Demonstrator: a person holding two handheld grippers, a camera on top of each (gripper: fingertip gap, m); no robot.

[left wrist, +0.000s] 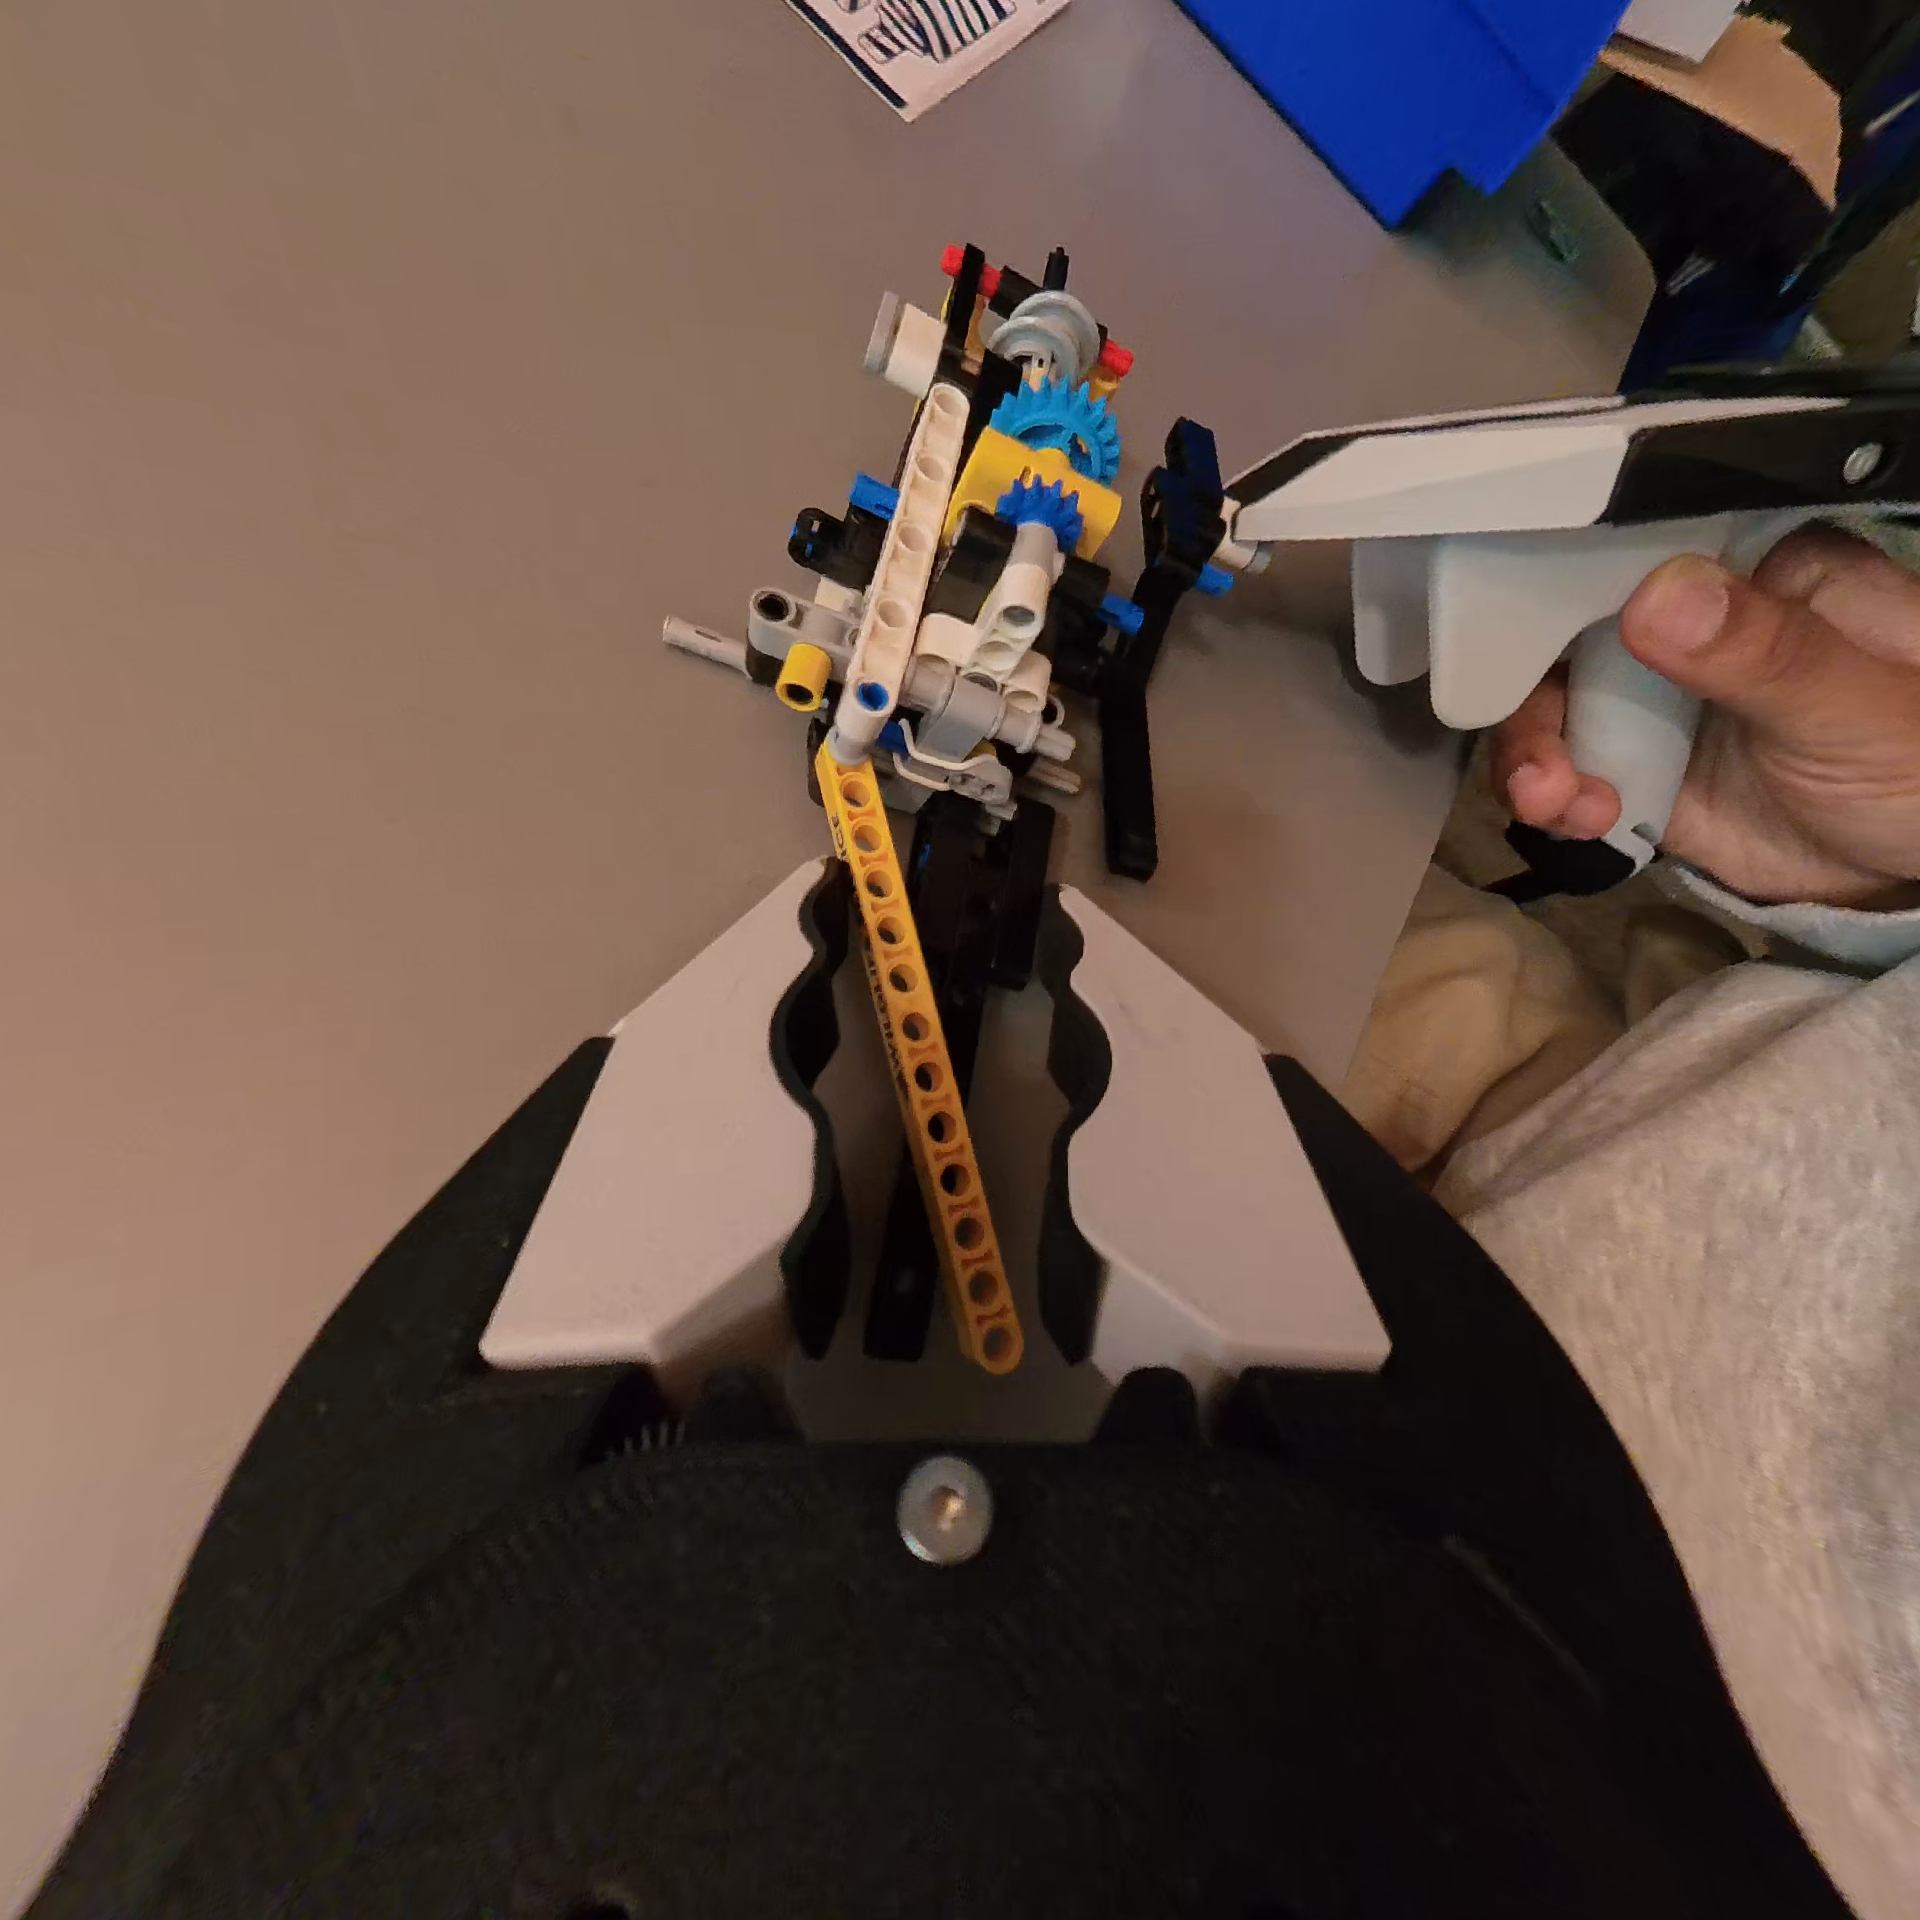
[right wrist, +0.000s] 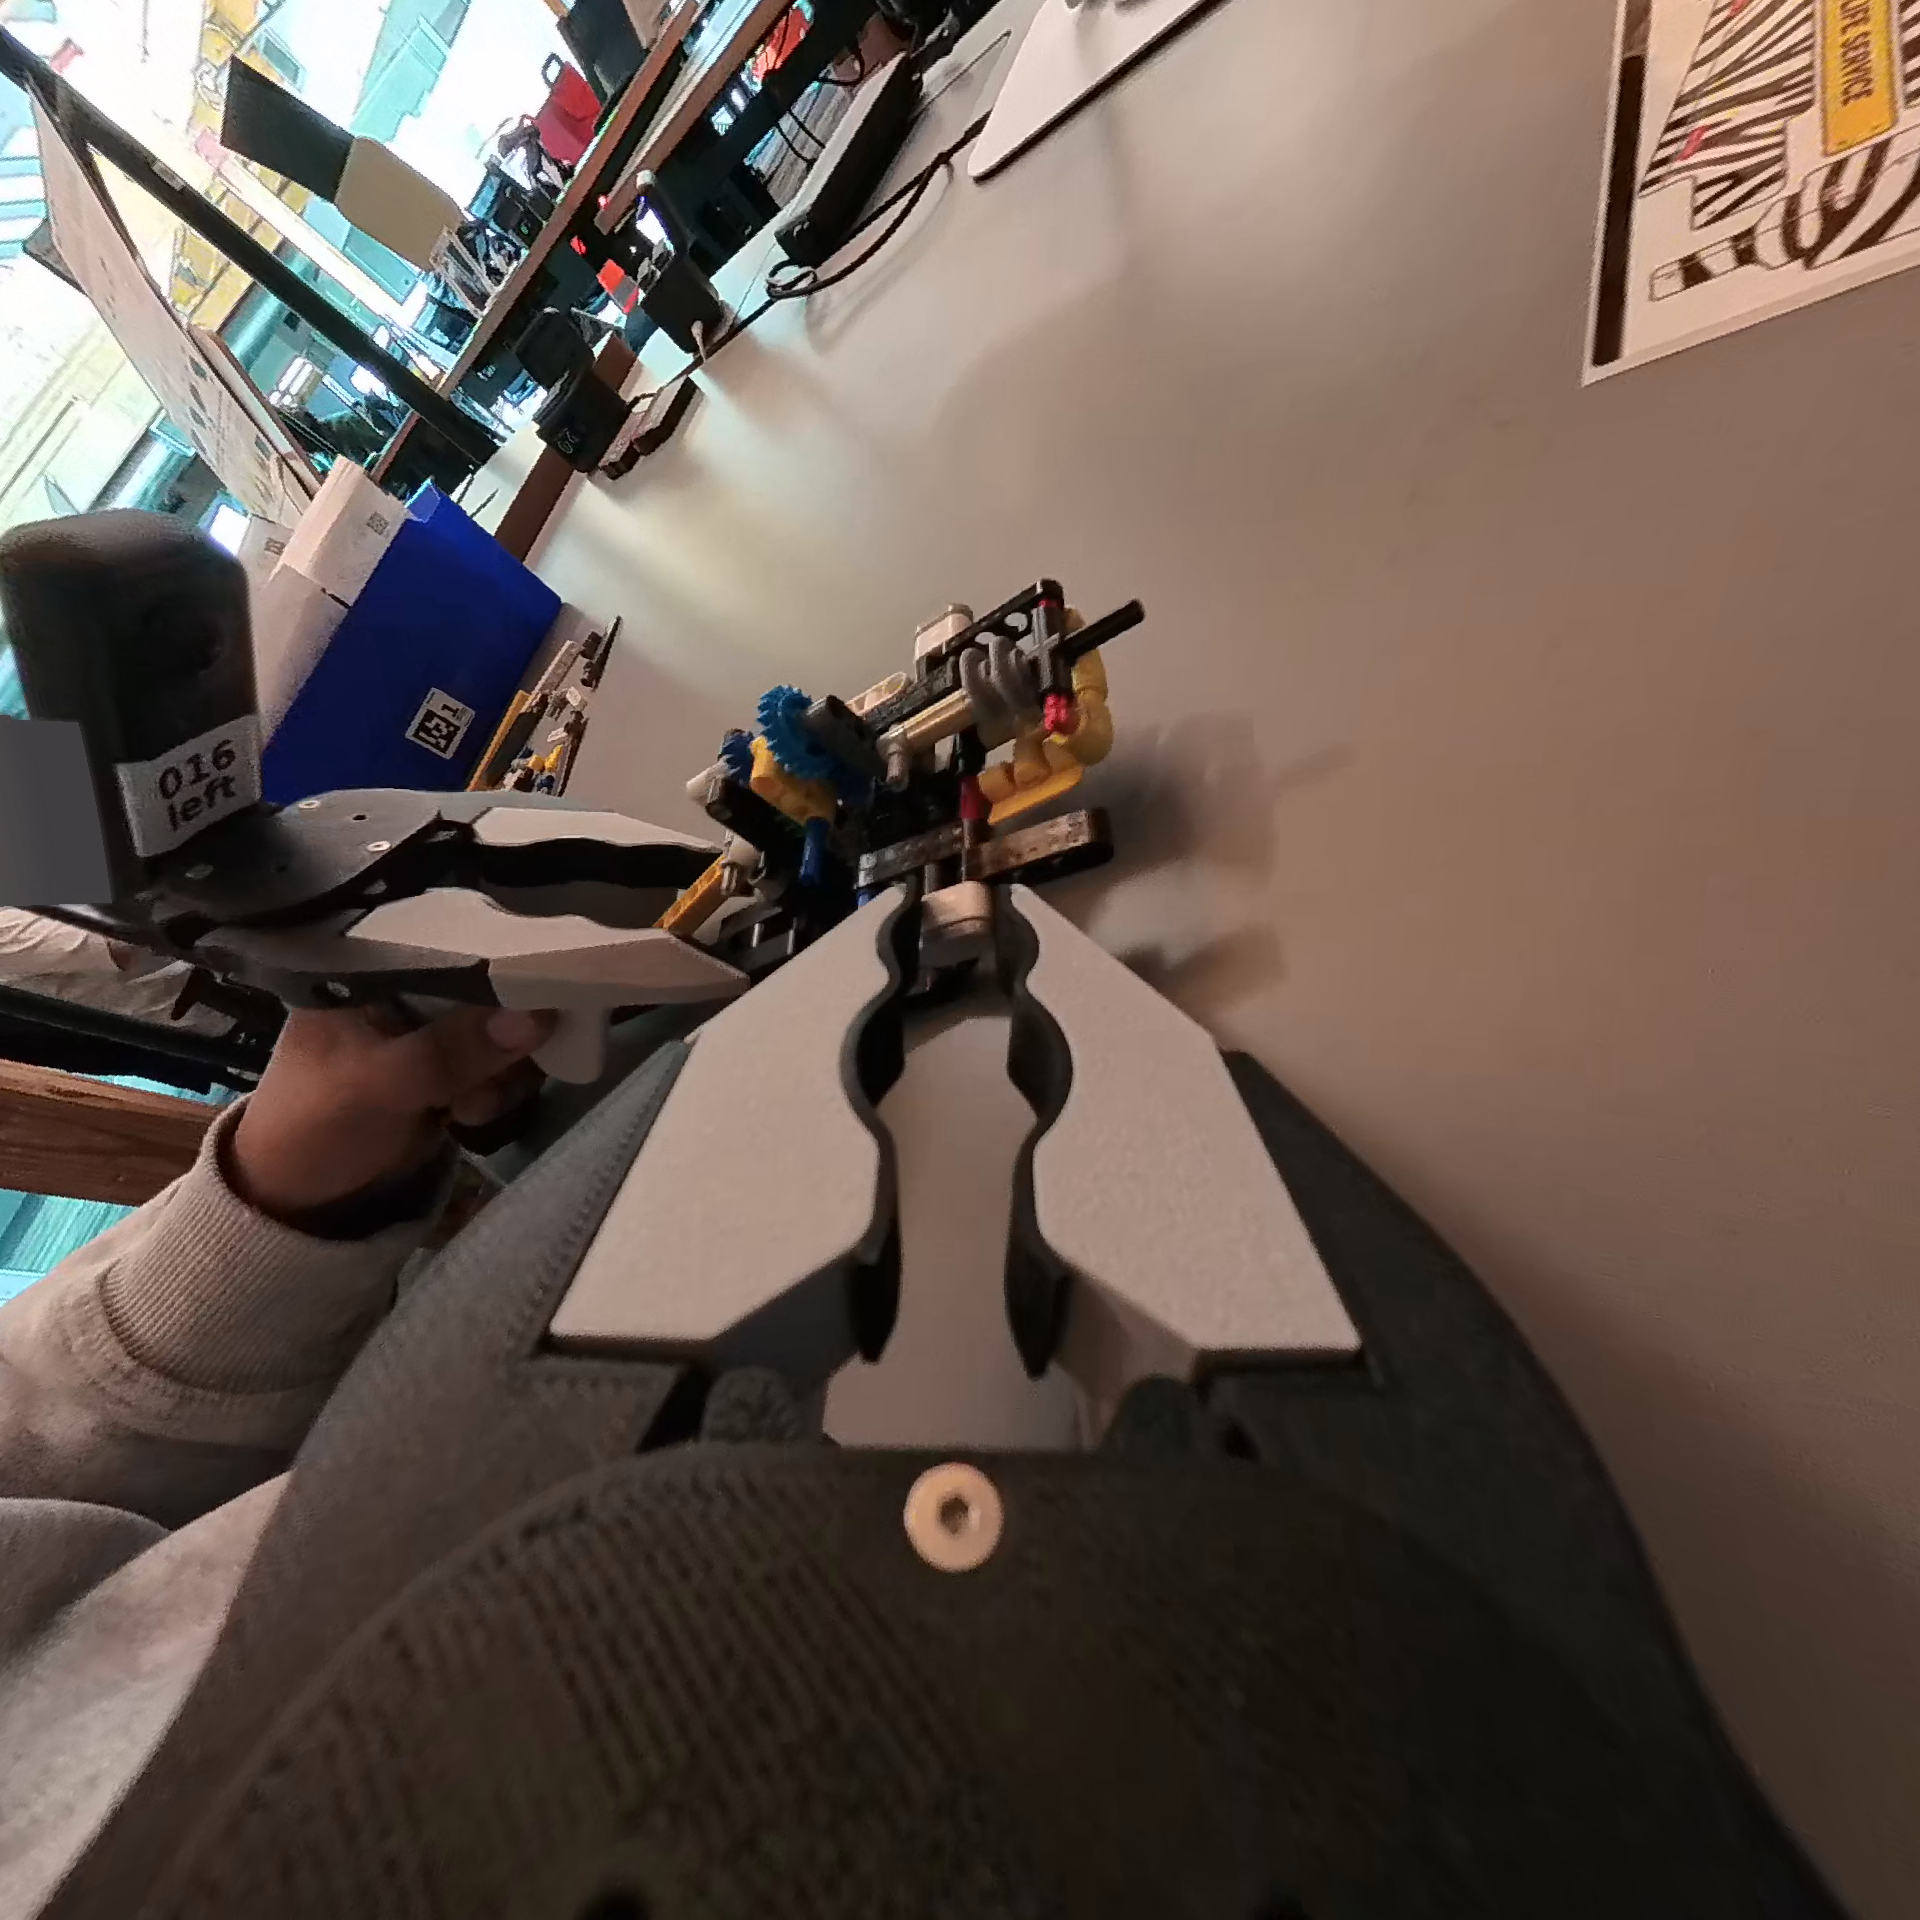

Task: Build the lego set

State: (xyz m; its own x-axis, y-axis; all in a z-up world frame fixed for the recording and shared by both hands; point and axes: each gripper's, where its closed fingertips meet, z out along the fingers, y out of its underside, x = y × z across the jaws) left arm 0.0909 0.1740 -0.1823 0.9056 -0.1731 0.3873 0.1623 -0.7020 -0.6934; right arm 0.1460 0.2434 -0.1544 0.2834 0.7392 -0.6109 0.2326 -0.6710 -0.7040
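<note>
1. We see a partly built lego model (left wrist: 977, 582) of white, black, yellow and grey plastic beams with blue gears, standing over a plain grey table (left wrist: 364, 520).
2. In the left wrist view, our left gripper (left wrist: 940, 883), grey-fingered with black wavy pads, is closed around the model's lower end: a long yellow beam with a row of holes (left wrist: 920, 1049) and black beams (left wrist: 987, 914) run down between its fingers.
3. The right gripper (left wrist: 1242, 520) comes in from the right of that view, held by a bare hand (left wrist: 1766, 727) in a grey sleeve. Its tips meet at a black lever-shaped lego piece (left wrist: 1153, 644) with blue pins that sits just beside the model's right side.
4. In the right wrist view, that gripper (right wrist: 956, 914) is clamped on a small white-grey connector (right wrist: 958, 909) at the model's near edge, beneath a dark horizontal beam (right wrist: 987, 847).
5. From this side we see the model (right wrist: 935, 748) with a grey worm gear (right wrist: 992, 675), a yellow curved part (right wrist: 1060, 748) and red-tipped pins.
6. The left gripper (right wrist: 727, 914) shows at the left, closed on the model.
7. A printed sheet with striped drawings (right wrist: 1766, 177) lies farther off on the table (right wrist: 1455, 727), and a blue plastic bin (left wrist: 1403, 83) stands at the table's edge.
</note>
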